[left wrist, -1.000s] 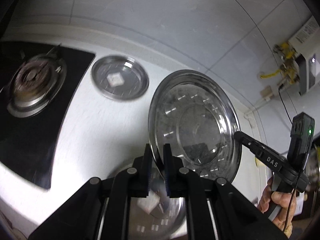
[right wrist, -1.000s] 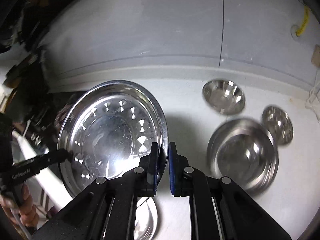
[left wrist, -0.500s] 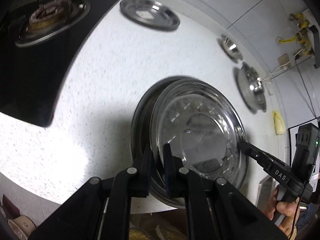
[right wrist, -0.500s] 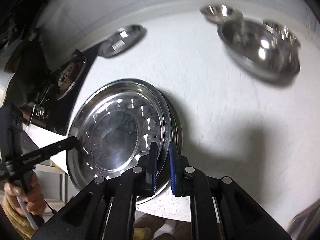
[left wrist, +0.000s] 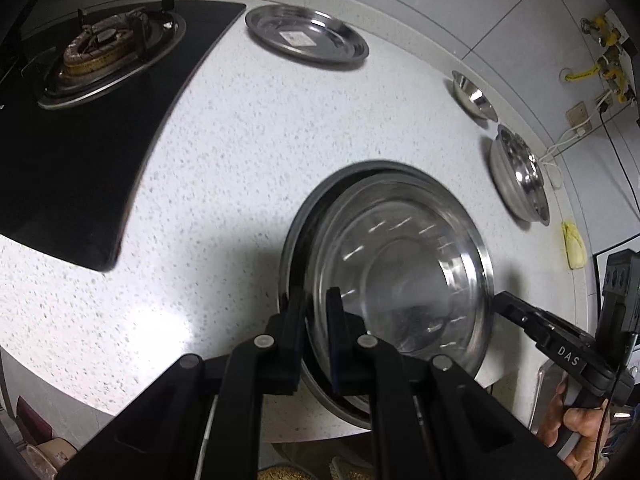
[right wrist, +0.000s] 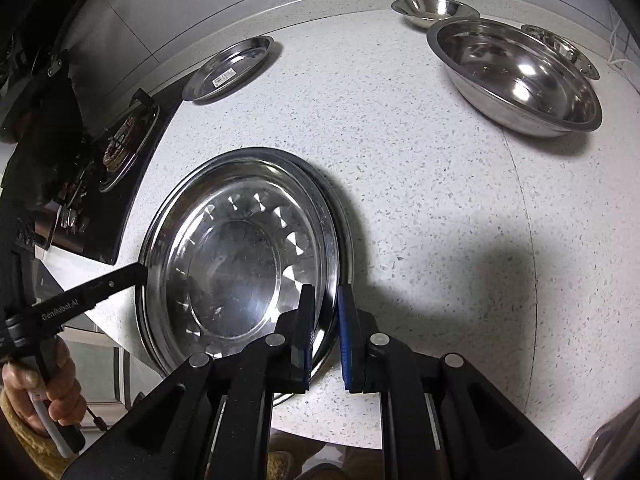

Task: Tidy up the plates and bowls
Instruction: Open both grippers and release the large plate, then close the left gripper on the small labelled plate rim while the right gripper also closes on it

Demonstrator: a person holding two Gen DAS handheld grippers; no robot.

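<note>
Steel plate (left wrist: pixel 400 280): rests tilted in lower plate (left wrist: pixel 296 232) near the table (left wrist: pixel 224 168) front edge, not yet nested flat.
Left gripper (left wrist: pixel 317 320): fingers pinched shut on the plate's left rim.
Right gripper (right wrist: pixel 325 332): fingers clamped on the opposite rim.
Pose: both angled steeply down.
Next: probably release.

Speckled white tabletop (left wrist: pixel 248 152) is running along a grey tiled wall (left wrist: pixel 460 4), black gas hob (left wrist: pixel 92 120) sitting at one end, light glaring off it.
</note>
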